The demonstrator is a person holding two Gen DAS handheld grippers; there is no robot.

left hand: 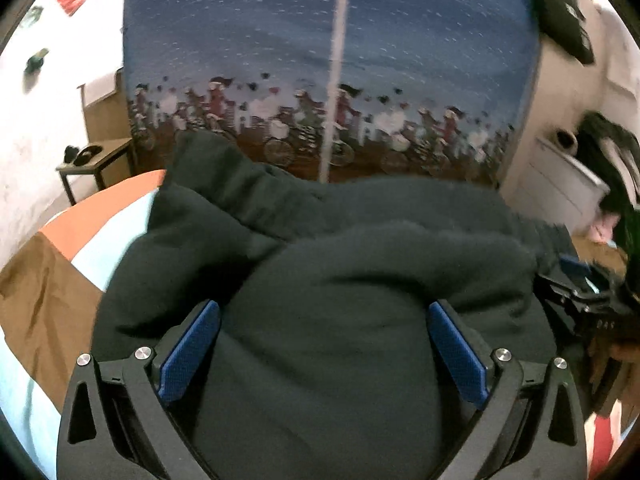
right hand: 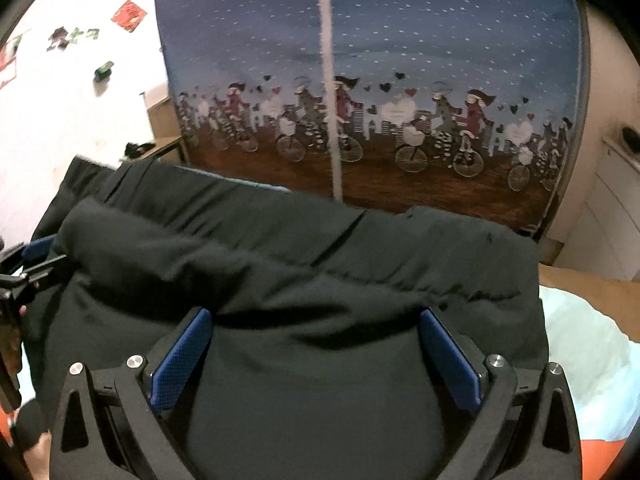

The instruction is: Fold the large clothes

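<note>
Before the bicycle-print curtain lay a dark garment — left gripper and right gripper over it, jaws spread wide, gripping nothing.

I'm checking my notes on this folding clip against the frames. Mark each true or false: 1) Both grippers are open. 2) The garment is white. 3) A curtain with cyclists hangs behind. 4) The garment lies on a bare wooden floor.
1) True: the left gripper and right gripper both stand open.
2) False: the garment is black.
3) True: the blue curtain shows cyclists.
4) False: it lies on a striped bedcover.
</note>
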